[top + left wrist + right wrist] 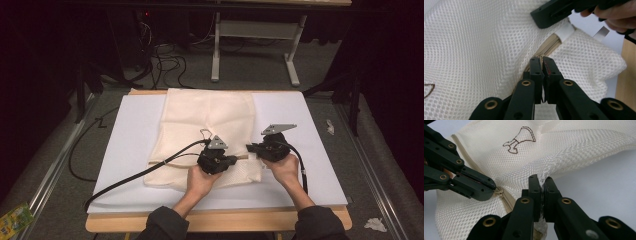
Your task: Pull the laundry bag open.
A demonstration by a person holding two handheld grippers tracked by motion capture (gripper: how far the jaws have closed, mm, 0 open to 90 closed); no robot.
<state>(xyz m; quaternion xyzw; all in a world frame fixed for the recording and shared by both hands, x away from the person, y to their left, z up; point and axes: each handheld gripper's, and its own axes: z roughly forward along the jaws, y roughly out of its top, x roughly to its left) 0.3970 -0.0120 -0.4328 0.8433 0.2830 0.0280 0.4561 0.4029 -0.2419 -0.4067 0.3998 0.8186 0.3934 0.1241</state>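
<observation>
A cream mesh laundry bag (205,135) lies flat on the white table (320,165). The left gripper (542,61) pinches the beige zipper pull (499,192); the right gripper (542,181) clamps the mesh corner beside it. The zipping step appears under way; next, the left should slide along the zip while the right holds taut.

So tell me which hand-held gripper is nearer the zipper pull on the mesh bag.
Left. The left hand-held gripper is shut right at the zipper pull on the mesh bag. The right hand-held gripper pinches the bag's mesh edge, a little aside from the zipper.
</observation>
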